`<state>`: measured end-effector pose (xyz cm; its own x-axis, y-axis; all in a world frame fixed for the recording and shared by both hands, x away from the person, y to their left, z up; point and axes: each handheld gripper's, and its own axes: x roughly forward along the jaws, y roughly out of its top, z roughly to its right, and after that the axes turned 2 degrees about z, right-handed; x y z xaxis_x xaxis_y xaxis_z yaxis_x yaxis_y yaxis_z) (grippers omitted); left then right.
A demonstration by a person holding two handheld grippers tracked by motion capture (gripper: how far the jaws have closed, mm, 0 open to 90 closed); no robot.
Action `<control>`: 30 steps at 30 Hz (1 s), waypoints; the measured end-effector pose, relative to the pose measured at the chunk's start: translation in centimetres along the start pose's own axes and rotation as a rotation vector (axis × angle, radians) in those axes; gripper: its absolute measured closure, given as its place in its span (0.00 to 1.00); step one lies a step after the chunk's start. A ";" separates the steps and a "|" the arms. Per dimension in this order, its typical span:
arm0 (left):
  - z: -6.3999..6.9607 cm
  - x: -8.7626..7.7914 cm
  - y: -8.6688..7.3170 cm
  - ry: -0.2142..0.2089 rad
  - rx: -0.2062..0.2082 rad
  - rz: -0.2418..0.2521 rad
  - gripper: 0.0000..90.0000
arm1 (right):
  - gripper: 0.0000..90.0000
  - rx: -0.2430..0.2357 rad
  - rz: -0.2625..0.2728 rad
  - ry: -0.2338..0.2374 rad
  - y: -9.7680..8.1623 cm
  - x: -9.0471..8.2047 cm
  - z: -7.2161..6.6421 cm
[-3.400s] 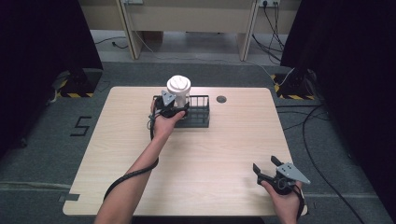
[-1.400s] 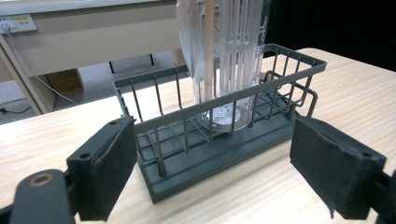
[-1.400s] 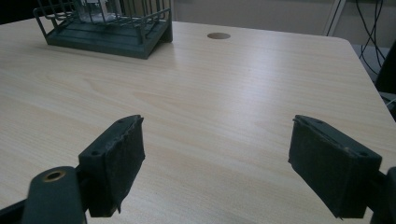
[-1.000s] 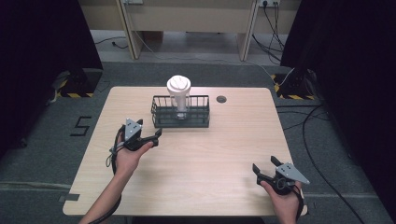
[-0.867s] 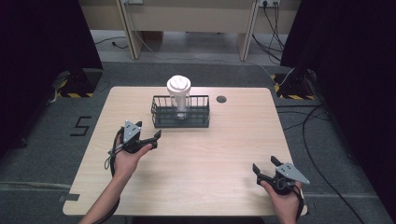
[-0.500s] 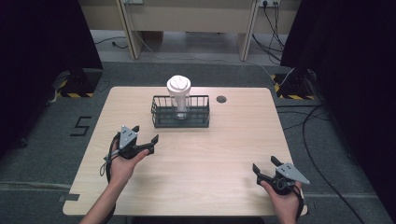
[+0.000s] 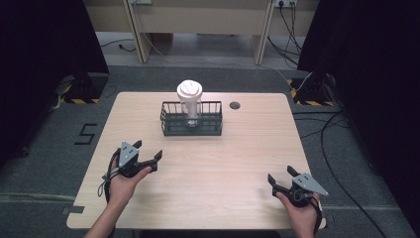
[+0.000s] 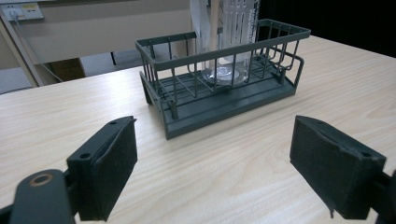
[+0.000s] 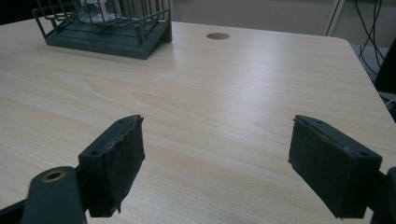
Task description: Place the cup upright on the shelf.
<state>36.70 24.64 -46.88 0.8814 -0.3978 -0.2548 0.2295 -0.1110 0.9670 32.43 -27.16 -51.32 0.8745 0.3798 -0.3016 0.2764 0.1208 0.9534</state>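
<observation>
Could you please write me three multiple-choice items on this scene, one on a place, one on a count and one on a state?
1. Where does the white-lidded cup stand?
A. inside the dark wire basket
B. on the bare table beside it
C. in the left tongs

2. How many round holes show in the tabletop?
A. none
B. one
C. three

3. How are the left tongs and right tongs?
A. both shut
B. one open, one shut
C. both open and empty

Answers: 1 A, the cup rises from between the basket's bars; 2 B, a single hole lies right of the basket; 3 C, both gripper views show pads wide apart over bare wood.
</observation>
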 end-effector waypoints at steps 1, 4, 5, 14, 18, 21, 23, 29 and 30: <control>-0.1 -0.2 -0.1 0.002 -0.001 0.000 0.16 | 0.21 0.001 -0.001 0.000 0.0 0.0 0.0; -0.3 -0.7 -0.4 0.008 -0.002 -0.001 0.16 | 0.21 0.001 -0.002 -0.002 0.0 0.0 -0.1; -0.3 -0.9 -0.4 0.009 -0.005 -0.001 0.16 | 0.21 -0.003 -0.002 -0.002 0.0 0.0 0.0; -0.8 -2.1 -1.1 0.020 -0.015 -0.003 0.16 | 0.21 -0.002 -0.001 -0.002 0.0 0.0 -0.1; -1.1 -2.6 -1.5 0.028 -0.021 -0.007 0.16 | 0.21 -0.002 -0.001 -0.001 0.0 0.0 -0.1; -1.4 -3.0 -1.8 0.038 -0.024 -0.011 0.16 | 0.21 -0.002 -0.002 -0.001 0.0 0.0 -0.1; -1.6 -3.3 -1.9 0.044 -0.029 -0.014 0.16 | 0.21 -0.003 -0.001 -0.002 0.0 0.0 -0.1; -2.1 -4.0 -2.4 0.059 -0.038 -0.019 0.16 | 0.21 0.001 -0.003 -0.003 0.0 0.0 -0.1; -2.2 -4.1 -2.5 0.062 -0.040 -0.019 0.16 | 0.21 0.001 -0.003 -0.002 0.0 0.0 -0.1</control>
<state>33.45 28.59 -48.23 0.9002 -0.3389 -0.2736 0.2619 -0.0807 0.9617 32.38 -27.05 -51.31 0.8747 0.3773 -0.3042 0.2791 0.1209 0.9526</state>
